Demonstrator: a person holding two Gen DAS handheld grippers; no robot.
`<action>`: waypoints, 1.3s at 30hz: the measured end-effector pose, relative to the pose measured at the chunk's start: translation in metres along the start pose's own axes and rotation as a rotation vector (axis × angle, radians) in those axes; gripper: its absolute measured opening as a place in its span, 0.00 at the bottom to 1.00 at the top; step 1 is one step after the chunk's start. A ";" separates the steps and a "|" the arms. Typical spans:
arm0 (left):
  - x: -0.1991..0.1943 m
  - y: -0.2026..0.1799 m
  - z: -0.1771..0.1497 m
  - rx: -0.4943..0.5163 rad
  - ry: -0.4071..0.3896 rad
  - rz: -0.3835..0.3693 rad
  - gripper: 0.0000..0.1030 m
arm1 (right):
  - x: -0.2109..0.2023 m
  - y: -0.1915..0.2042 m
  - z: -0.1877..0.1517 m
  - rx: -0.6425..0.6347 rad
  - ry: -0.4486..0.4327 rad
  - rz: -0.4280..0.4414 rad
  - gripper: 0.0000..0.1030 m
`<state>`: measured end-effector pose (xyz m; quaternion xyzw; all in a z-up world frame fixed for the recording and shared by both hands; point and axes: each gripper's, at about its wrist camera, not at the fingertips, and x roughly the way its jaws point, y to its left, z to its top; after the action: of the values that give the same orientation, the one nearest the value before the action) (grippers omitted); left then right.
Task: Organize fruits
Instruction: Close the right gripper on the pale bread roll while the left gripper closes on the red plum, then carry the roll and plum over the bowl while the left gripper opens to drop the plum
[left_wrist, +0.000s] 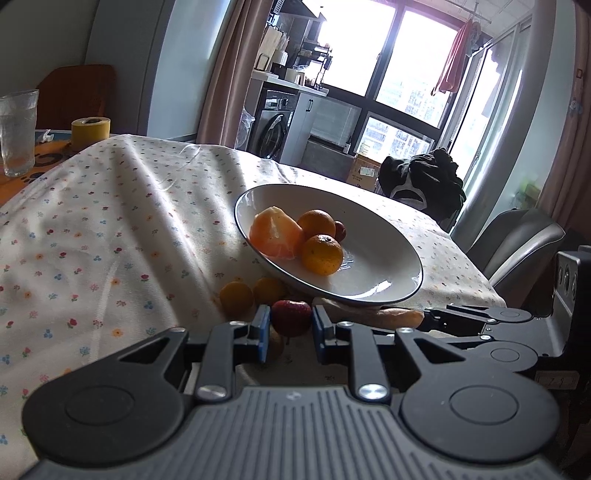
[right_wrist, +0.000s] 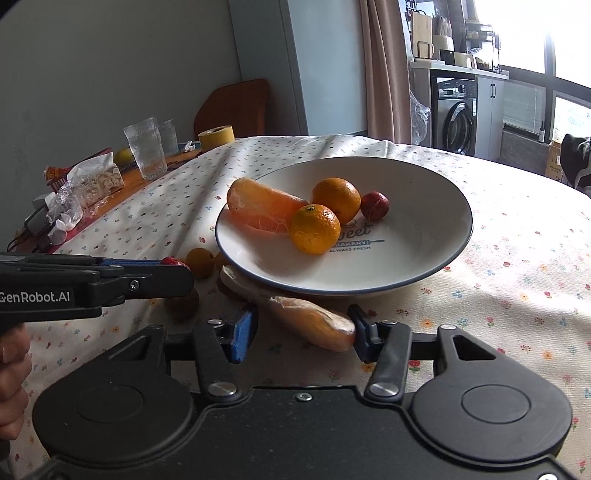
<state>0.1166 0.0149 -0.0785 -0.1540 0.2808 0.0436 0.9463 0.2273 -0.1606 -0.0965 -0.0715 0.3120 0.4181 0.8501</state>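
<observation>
The left claw (left_wrist: 288, 326) brackets a strawberry (left_wrist: 291, 316) without clear contact, at the plate's (right_wrist: 424, 266) near-left rim. The right claw (right_wrist: 303, 334), wide, flanks a peeled segment (right_wrist: 314, 321) tucked under that rim. The bench (right_wrist: 517, 295) lies open to the right.

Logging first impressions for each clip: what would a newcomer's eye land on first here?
The white plate at the middle of the floral tablecloth, holding two tangerines, a peeled citrus piece and a small red fruit. In front of it, the left gripper brackets a red fruit, and the open right gripper brackets another peeled segment.
</observation>
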 end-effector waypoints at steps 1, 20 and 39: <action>0.000 0.000 0.000 -0.001 -0.001 -0.001 0.22 | -0.001 0.000 -0.001 -0.004 0.002 0.002 0.42; -0.018 0.000 0.000 -0.004 -0.034 -0.006 0.22 | -0.039 0.007 -0.008 0.053 -0.047 0.140 0.23; -0.023 -0.004 0.010 0.017 -0.058 0.005 0.22 | -0.064 -0.010 0.004 0.122 -0.180 0.143 0.20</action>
<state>0.1035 0.0146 -0.0567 -0.1439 0.2539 0.0479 0.9553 0.2076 -0.2086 -0.0569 0.0406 0.2638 0.4625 0.8455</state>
